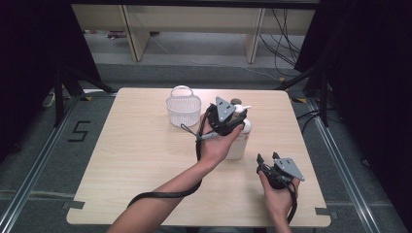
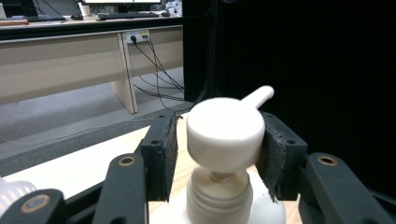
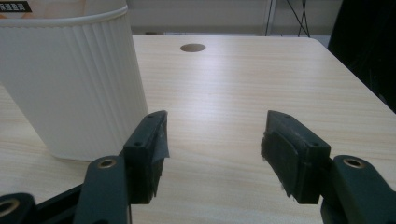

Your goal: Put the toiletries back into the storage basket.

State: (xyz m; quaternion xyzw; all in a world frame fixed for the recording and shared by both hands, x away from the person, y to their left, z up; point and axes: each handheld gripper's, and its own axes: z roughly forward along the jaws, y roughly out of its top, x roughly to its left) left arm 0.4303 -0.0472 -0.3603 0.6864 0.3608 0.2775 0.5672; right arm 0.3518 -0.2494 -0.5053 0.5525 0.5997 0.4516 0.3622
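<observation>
Your left claw (image 2: 217,154) brackets the pump head (image 2: 225,135) of the white bottle (image 1: 239,138), right pad touching, left pad a sliver off. The bottle stands mid-table beside the white basket (image 1: 183,109). Your right claw (image 3: 212,156) rests spread, holding nothing, on the pale wood table (image 1: 141,155). Grey floor and desks lie beyond.

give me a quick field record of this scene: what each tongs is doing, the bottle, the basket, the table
left tongs: around the pump head, right pad touching it, a small gap at the left pad
pump head: white, round, nozzle pointing away from the camera
bottle: white, upright on the table
right tongs: open, nothing between them, low over the table beside the bottle
basket: white mesh, handle up, left of the bottle, apart from it
table: light wood
</observation>
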